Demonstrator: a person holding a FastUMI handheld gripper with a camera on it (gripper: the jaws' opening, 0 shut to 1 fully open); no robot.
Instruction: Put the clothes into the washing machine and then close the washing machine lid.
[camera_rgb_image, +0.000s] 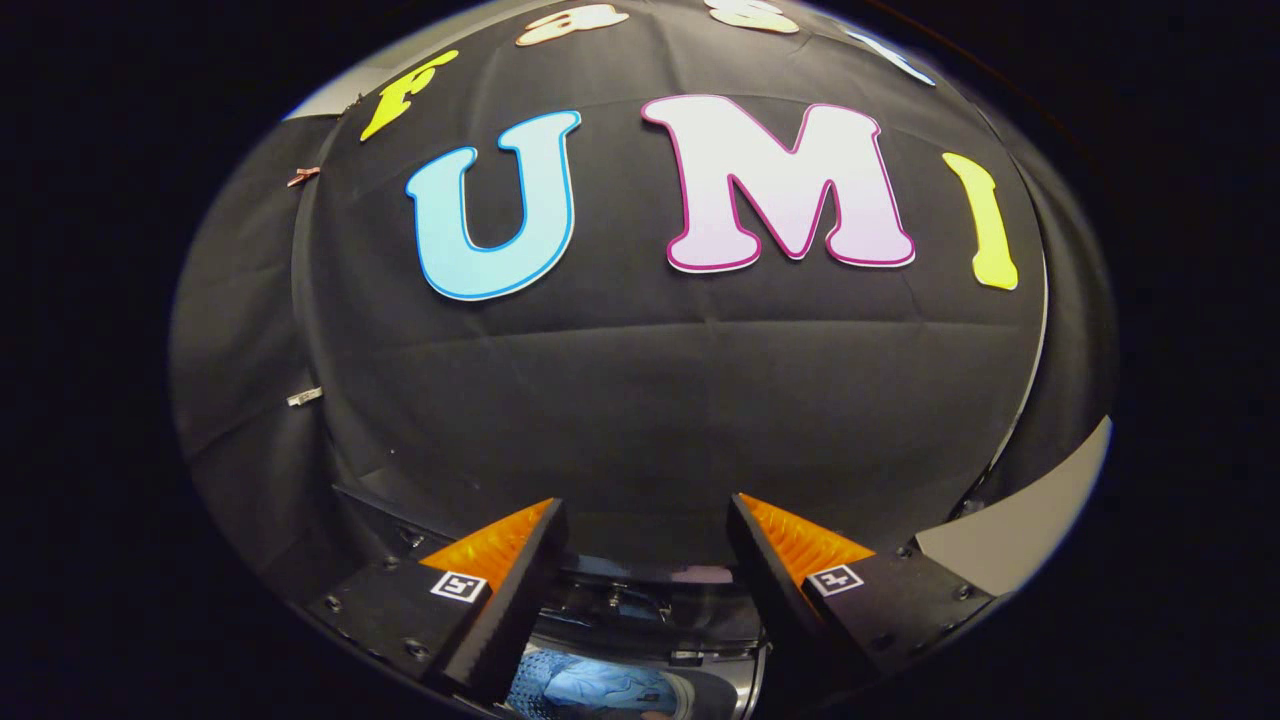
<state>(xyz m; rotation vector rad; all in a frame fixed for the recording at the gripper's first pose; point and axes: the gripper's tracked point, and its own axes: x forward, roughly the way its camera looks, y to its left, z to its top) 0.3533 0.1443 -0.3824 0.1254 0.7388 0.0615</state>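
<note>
My gripper (645, 520) is open, its two fingers spread wide with nothing between them, pointing at the booth's black cloth wall. Below and between the fingers I see the top of the washing machine (650, 600), dark with a rounded opening. Blue clothes (590, 685) lie down inside that opening, under the left finger (500, 590). I cannot make out the lid from here.
The black cloth wall (640, 400) stands close ahead, beyond the fingers. A pale strip of floor or wall (1030, 520) shows to the right of the right finger. Small clips (305, 397) hold the cloth on the left.
</note>
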